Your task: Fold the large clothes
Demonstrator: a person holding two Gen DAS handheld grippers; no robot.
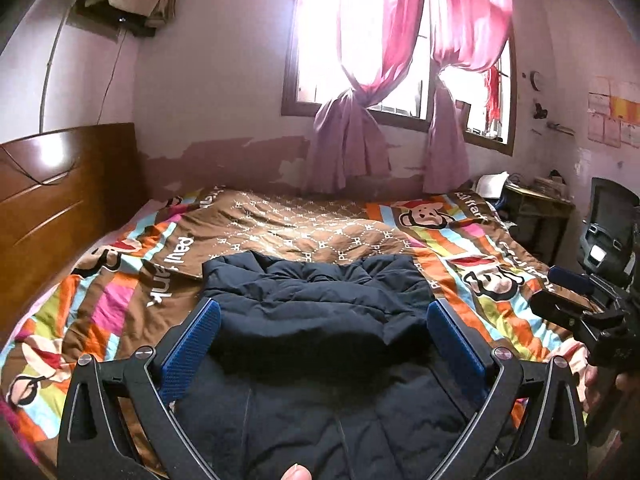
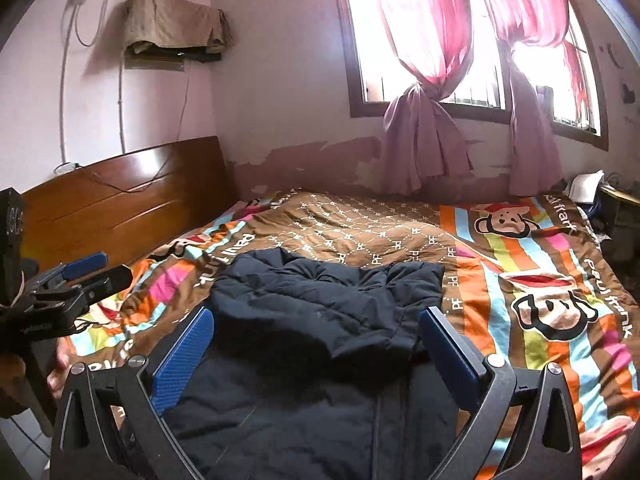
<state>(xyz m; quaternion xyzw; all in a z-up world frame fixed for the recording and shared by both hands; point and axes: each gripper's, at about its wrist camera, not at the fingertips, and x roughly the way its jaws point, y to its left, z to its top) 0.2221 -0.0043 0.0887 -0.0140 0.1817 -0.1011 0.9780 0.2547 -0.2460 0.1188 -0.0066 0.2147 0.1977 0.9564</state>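
Note:
A dark navy padded jacket lies on the bed, partly folded, its far part doubled over the near part. It also shows in the right wrist view. My left gripper hovers over the jacket's near part, jaws wide open and empty, blue pads on either side. My right gripper also hovers over the jacket, open and empty. The right gripper shows at the right edge of the left wrist view; the left gripper shows at the left edge of the right wrist view.
A striped cartoon-monkey quilt covers the bed. A wooden headboard stands on the left. Pink knotted curtains hang at the window behind. A cluttered desk and a black chair stand at the right.

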